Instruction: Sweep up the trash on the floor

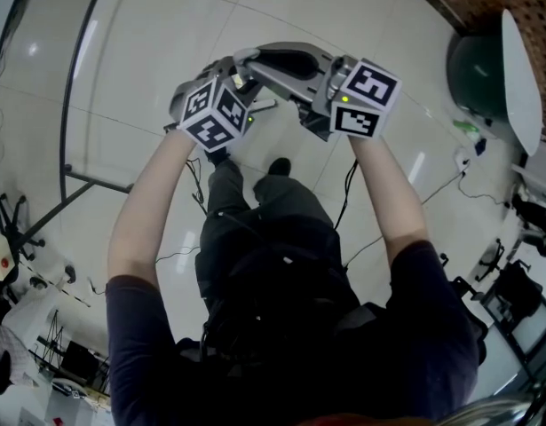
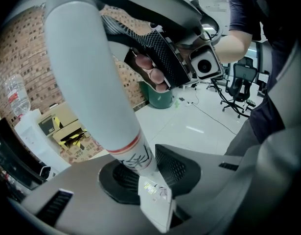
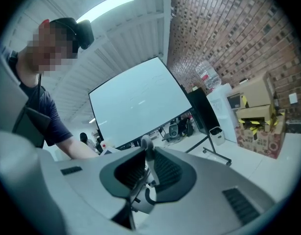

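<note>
Left gripper (image 2: pixel 140 173) clamped on thick white pole (image 2: pixel 86 82), red band just beyond pads. Right gripper (image 3: pixel 146 168) closed on thin grey rod (image 3: pixel 147 148). Both held side by side over white tile floor (image 1: pixel 166 34), open ahead. Black floor frame (image 1: pixel 70 105) along left edge; green bin (image 1: pixel 472 74), cables (image 1: pixel 441 185) at right.

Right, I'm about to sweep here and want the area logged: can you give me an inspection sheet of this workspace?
Surface: glossy white floor, no trash seen.
Job's things: white pole, thin grey rod.
Clutter: cardboard boxes, water bottle.
Grippers: left gripper jaws shut on the pole; right gripper jaws shut on the rod.
Cables: loose cable across the floor.
Surroundings: brick wall, green bin, whiteboard, office chairs.
</note>
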A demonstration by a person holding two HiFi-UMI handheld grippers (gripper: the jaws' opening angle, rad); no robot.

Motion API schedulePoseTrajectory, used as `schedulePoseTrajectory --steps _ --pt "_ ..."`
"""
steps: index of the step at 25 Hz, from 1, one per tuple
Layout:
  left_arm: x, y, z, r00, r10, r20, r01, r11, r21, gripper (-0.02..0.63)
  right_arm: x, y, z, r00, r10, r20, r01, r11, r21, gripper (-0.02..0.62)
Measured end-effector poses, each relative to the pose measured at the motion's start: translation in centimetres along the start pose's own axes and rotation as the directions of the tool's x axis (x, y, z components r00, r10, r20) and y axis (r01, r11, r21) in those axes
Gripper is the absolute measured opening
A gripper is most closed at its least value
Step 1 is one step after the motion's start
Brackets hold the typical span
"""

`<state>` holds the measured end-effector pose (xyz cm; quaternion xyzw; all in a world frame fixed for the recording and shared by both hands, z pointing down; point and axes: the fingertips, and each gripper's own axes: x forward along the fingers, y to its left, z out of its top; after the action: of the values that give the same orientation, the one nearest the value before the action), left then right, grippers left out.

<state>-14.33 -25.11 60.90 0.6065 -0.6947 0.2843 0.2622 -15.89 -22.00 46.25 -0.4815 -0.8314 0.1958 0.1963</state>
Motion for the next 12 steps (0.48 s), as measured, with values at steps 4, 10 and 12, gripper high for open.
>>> schedulePoseTrajectory --steps 4,10,12 --pt "-0.2 -0.7 0.2 1.000 -0.026 0.001 0.026 0.999 -0.030 0.073 -0.3 0.4 -0.2 1.000 0.003 0.006 -0.003 1.000 0.030 0.069" --pt "-1.5 -1.9 0.7 0.999 -0.046 -0.011 0.046 0.996 -0.074 0.069 -0.6 2.3 -0.1 0.999 0.043 -0.004 -0.043 0.998 0.048 0.069" --pt "-2.4 -2.5 1.1 0.999 -0.037 0.002 0.037 0.995 -0.092 0.067 -0.6 3.6 0.3 0.997 0.078 0.008 -0.078 0.994 0.074 0.069"
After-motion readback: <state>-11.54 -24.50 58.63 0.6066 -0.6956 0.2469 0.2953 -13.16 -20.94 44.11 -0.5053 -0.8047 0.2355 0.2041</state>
